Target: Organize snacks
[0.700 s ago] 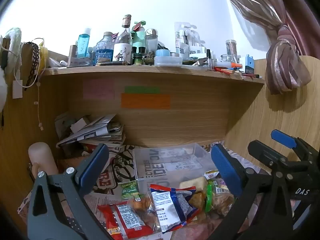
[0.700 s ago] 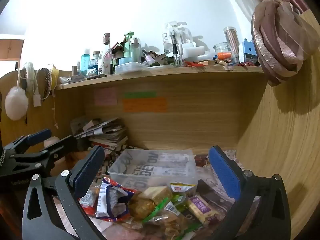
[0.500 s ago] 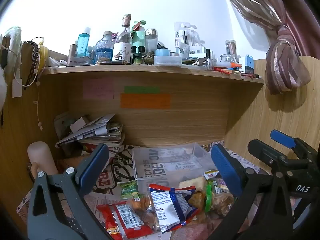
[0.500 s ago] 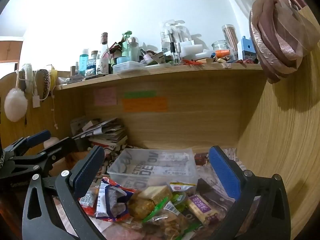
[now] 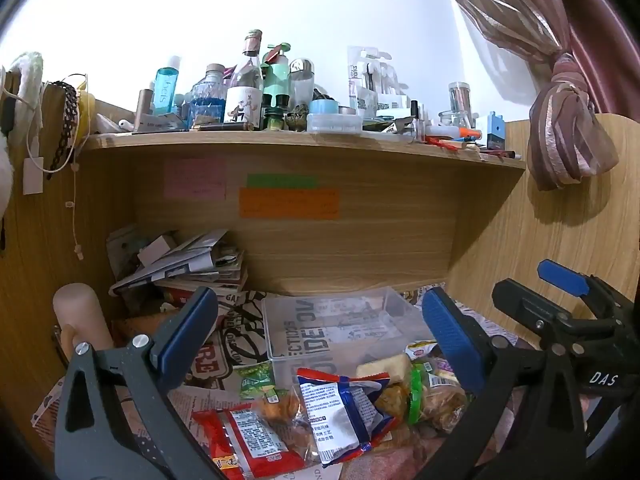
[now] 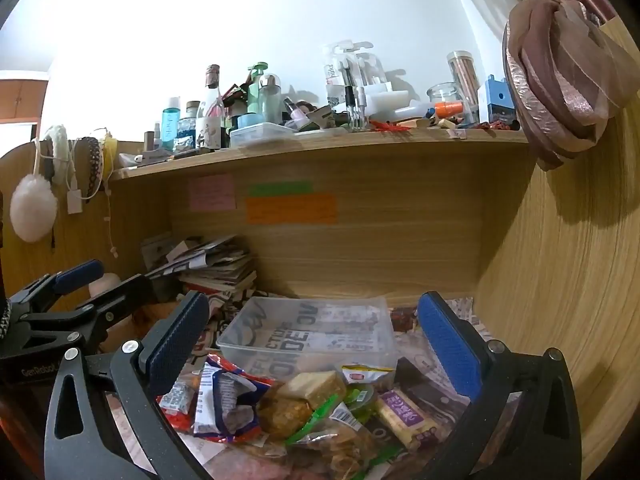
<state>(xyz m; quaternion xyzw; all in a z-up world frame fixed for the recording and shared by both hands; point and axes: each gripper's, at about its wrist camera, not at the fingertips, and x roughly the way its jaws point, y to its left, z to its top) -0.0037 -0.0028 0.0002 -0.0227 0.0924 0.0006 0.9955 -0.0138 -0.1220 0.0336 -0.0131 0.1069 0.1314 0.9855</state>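
Left wrist view: the left hand-held gripper [image 5: 320,336] stands wide apart, empty, above the snacks [image 5: 340,404] heaped near the clear box [image 5: 332,332], probably their destination. Its side reads "DAS".

Right wrist view: the right hand-held gripper [image 6: 312,344] is also apart, holding nothing; the snacks [image 6: 304,404] lie before the box [image 6: 308,332].

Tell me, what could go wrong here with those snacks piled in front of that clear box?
1. The snack packets overlap in a loose heap, so the wide-open right gripper might pinch two at once, or crush the soft yellow cake piece.
2. The empty clear box looks light and sits on newspaper; a nudge could slide it.
3. The left gripper works close beside the right one, so they could bump.
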